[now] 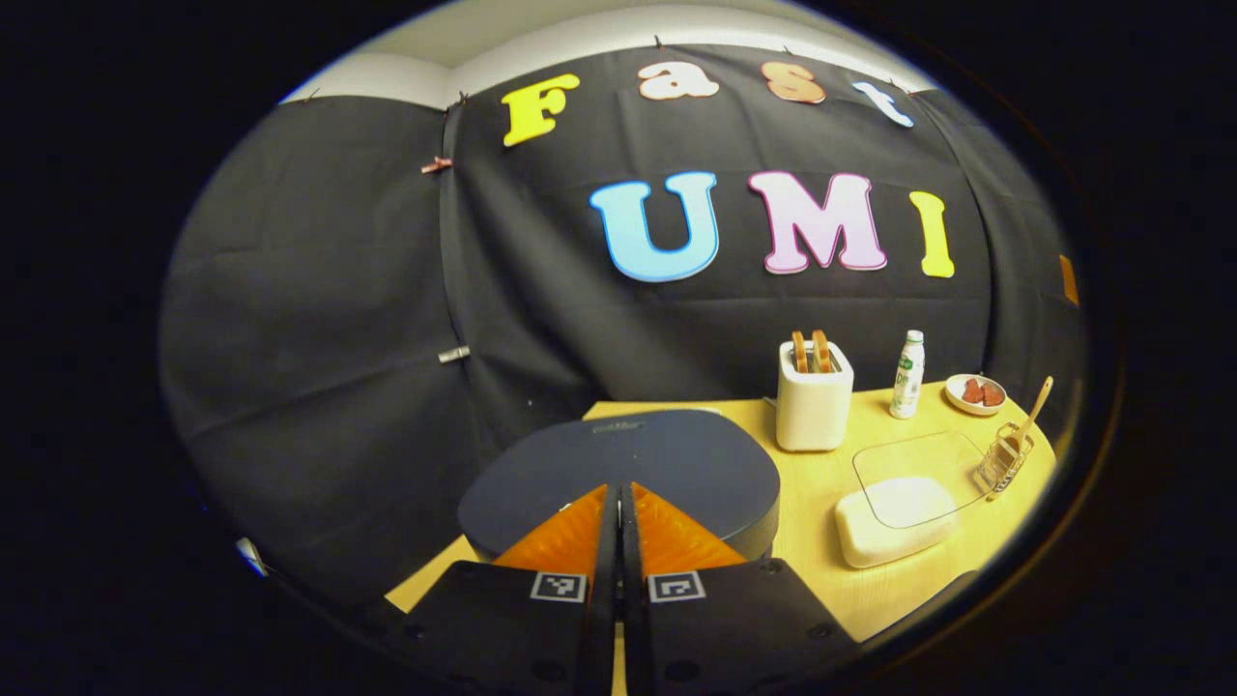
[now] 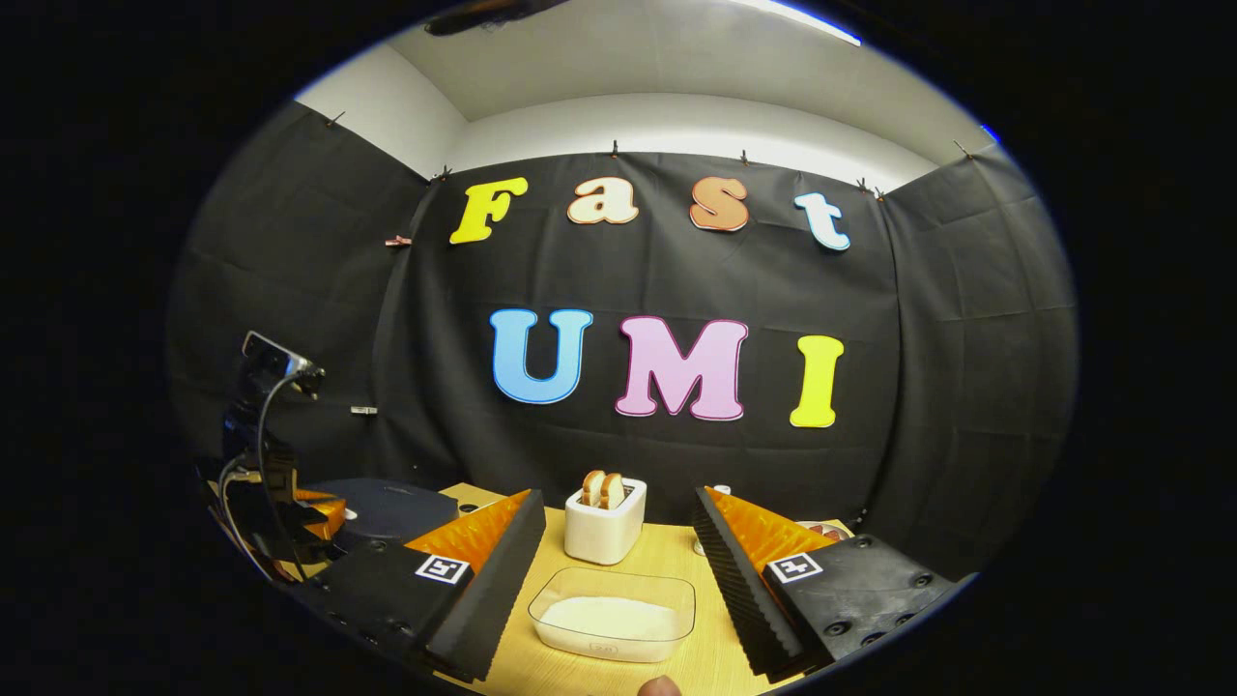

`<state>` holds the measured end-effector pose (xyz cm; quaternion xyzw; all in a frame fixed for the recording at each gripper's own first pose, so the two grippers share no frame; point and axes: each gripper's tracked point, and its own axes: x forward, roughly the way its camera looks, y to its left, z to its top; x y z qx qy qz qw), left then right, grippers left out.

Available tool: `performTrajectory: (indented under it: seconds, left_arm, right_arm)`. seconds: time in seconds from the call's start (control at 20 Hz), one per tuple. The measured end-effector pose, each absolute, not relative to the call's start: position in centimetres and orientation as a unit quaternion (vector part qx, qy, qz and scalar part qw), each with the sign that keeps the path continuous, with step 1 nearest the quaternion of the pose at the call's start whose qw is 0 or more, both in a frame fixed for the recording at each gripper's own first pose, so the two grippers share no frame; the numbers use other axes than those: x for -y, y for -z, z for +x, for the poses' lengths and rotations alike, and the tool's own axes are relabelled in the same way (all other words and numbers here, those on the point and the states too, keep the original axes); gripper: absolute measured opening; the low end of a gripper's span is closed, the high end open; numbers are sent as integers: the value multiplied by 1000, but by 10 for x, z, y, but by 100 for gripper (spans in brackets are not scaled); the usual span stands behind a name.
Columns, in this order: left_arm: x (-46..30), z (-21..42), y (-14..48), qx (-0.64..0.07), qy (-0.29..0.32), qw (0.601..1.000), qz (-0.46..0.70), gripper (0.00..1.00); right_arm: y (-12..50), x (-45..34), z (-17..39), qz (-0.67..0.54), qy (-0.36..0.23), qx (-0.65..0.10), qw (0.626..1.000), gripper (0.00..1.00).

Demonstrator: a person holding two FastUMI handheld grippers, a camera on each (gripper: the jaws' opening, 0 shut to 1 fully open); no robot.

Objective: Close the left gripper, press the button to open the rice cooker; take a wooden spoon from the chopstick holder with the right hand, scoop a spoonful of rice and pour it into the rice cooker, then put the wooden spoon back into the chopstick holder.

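Rice cooker (image 1: 628,474), the one dark blue-grey round appliance with a flat lid, sits shut at the near left end of the pale wooden table (image 1: 821,570), right in front of your left hand-held gripper (image 1: 618,503); that gripper's two fingers are pressed together with nothing between them, their tips at the near edge of the lid, though you cannot tell from the left gripper view whether they touch it. In the right gripper view the same cooker (image 2: 387,507) lies off to the left, with your left hand-held gripper (image 2: 324,512) and its cable-trailing camera rig beside it. Your right hand-held gripper (image 2: 618,551) hangs wide open and empty above the one clear rectangular plastic container of white rice (image 2: 614,614), its lid off. Behind that container stands one white toaster (image 2: 604,527) with two slices of toast poking upright from its slots. In the left gripper view you can count, along the right side of the table, one white bottle (image 1: 906,375), one small white dish (image 1: 976,394) holding two reddish pieces, and one wire chopstick holder (image 1: 1003,464) with a single wooden spoon (image 1: 1032,411) leaning out of it, handle up. The holder stands just beside the far corner of the rice container, well apart from the cooker.
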<state>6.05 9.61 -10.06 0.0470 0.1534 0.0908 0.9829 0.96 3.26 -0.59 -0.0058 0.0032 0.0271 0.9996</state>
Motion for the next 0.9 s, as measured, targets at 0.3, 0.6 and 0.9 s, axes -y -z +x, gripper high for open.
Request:
performTrajectory:
  seconds: [0.3, 0.6, 0.9]
  left_arm:
    - [-100, 60, 78, -128, -101, 985, 52, 28]
    - [-87, 42, 16, -39, -95, 992, 75, 68]
    - [-63, 38, -11, 0, -87, 993, 74, 80]
  right_arm:
    - [2, -29, 10, 0, -24, 1, 1000, 96]
    - [5, -22, 9, 2, -23, -2, 1000, 96]
    - [12, 3, 11, 13, -5, -13, 1000, 96]
